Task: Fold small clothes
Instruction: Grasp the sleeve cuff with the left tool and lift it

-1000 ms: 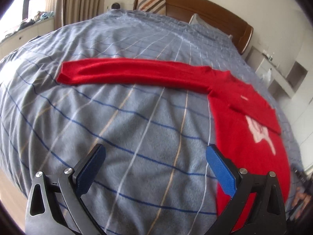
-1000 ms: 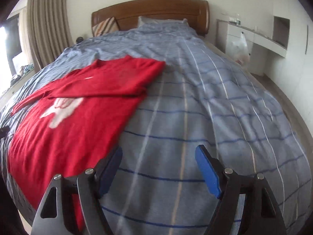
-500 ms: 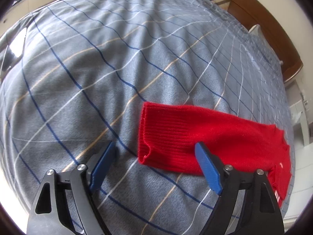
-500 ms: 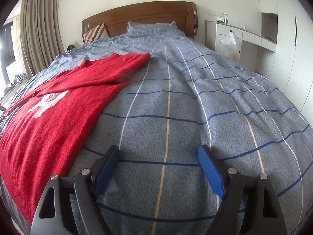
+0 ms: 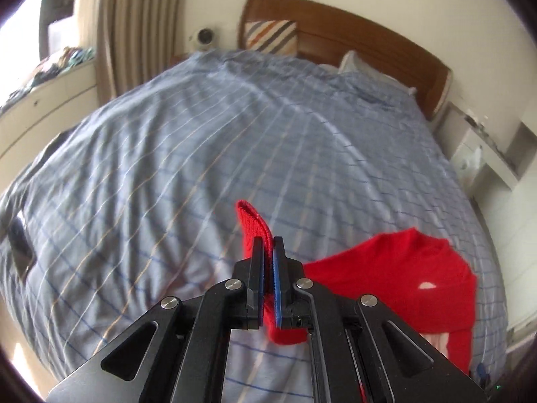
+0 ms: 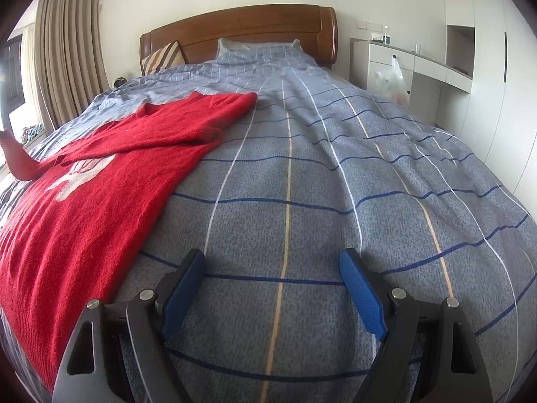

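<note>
1. Left gripper: jaws clamped together on the ribbed cuff of the red sweater's sleeve, cuff poking up past the pads, raised clear of the bedspread.
2. Right gripper: jaws spread wide, nothing between them, low over bare blue checked bedspread.
3. Red sweater: spread flat on the near left part of the bed, white print facing up, one sleeve folded across the chest.
4. Lifted sleeve: visible at the far left edge of the right wrist view, rising off the fabric.
5. Behind: wooden headboard, striped pillow, curtains.
</note>
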Demonstrator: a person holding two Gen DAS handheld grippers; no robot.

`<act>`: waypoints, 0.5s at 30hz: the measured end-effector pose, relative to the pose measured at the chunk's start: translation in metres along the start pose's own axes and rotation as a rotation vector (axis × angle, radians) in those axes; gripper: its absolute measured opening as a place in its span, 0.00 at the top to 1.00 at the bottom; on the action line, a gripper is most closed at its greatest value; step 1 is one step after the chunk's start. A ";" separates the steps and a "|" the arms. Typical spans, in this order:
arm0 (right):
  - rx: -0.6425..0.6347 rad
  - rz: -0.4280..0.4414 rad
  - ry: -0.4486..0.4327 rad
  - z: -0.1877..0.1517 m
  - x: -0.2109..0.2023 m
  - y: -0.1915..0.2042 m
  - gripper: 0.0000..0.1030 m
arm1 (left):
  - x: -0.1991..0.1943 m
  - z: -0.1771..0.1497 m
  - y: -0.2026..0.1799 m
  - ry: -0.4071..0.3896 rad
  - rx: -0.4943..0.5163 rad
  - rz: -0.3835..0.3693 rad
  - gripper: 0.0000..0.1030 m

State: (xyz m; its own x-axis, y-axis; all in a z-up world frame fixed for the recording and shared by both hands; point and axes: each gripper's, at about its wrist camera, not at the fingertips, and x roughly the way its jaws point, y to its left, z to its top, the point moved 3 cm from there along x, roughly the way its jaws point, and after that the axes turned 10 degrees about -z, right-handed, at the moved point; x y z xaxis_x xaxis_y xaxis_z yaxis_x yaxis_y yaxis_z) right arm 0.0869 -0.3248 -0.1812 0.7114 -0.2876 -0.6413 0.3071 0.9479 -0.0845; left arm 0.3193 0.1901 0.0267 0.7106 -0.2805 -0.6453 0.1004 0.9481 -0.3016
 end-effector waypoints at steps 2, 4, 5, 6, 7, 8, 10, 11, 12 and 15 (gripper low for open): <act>0.000 0.001 0.000 0.000 0.000 0.000 0.21 | 0.006 0.015 -0.059 -0.004 0.084 -0.082 0.97; 0.003 0.004 0.000 0.000 0.000 -0.001 0.21 | 0.018 0.021 -0.117 0.008 0.150 -0.165 0.97; 0.003 0.005 0.000 0.000 0.000 -0.001 0.21 | 0.026 0.019 -0.146 0.018 0.179 -0.202 0.97; 0.004 0.006 -0.001 0.000 0.000 -0.001 0.21 | 0.034 0.014 -0.173 0.031 0.208 -0.235 0.97; 0.005 0.007 -0.001 -0.001 -0.001 -0.001 0.21 | 0.040 0.007 -0.196 0.044 0.235 -0.266 0.97; 0.006 0.008 -0.001 -0.001 -0.001 -0.001 0.21 | 0.049 -0.001 -0.220 0.060 0.263 -0.292 0.97; 0.008 0.011 -0.002 -0.001 -0.001 -0.002 0.21 | 0.064 -0.026 -0.258 0.095 0.315 -0.333 0.97; 0.009 0.012 -0.003 -0.001 -0.002 -0.002 0.21 | 0.076 -0.038 -0.276 0.116 0.342 -0.346 0.97; 0.010 0.013 -0.003 -0.002 -0.002 -0.002 0.21 | 0.088 -0.052 -0.290 0.145 0.367 -0.359 0.96; 0.010 0.014 -0.004 -0.002 -0.002 -0.003 0.21 | 0.122 -0.100 -0.320 0.255 0.408 -0.385 0.61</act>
State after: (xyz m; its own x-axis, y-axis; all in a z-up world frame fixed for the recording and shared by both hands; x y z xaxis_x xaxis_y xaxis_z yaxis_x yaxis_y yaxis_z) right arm 0.0831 -0.3263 -0.1810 0.7185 -0.2746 -0.6390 0.3033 0.9505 -0.0674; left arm 0.3036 -0.1626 -0.0257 0.3863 -0.5936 -0.7060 0.6107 0.7382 -0.2865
